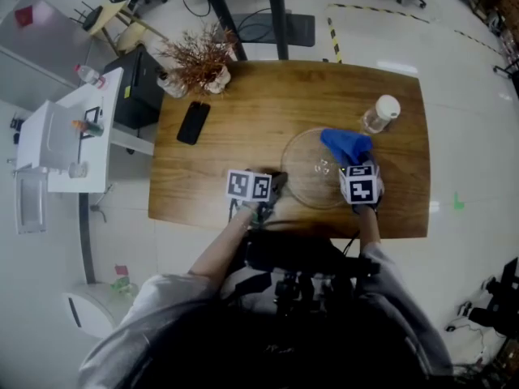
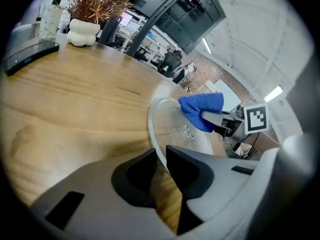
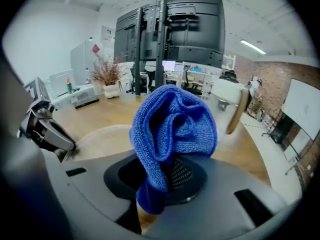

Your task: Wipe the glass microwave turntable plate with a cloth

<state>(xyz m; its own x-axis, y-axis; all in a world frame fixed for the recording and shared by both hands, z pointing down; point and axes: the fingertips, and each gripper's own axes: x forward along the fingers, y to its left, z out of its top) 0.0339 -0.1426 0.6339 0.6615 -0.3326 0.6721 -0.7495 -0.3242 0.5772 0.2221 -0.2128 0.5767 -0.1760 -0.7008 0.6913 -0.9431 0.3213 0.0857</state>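
The glass plate [image 1: 304, 178] lies flat on the wooden desk [image 1: 243, 104], near the edge closest to me and between my two hands. My left tongs [image 2: 160, 156] pinch its near rim. In the left gripper view the thin edge of the glass runs into the narrow gap between the two dark pads, and they seem to press on it from both sides. My right tongs [image 3: 164, 178] are closed on the blue cloth [image 3: 172, 124]. One end of it is clamped between the pads and the rest stands out in front as a loose, folded bunch. The cloth is over the far right part of the plate, but I cannot tell whether it already touches the glass.

I judge the plate to be stiff, rather heavy for its thickness, very smooth and easy to break. On this polished wood it will probably slide or turn when the cloth pushes on it. The rim is the right place to hold, because it leaves the whole face free. The grip should be firm but not hard, since a thin glass edge can chip. The cloth is soft and light and will bend under any pressure. I would therefore press with the bunched part, never with the hard tips of the tongs.
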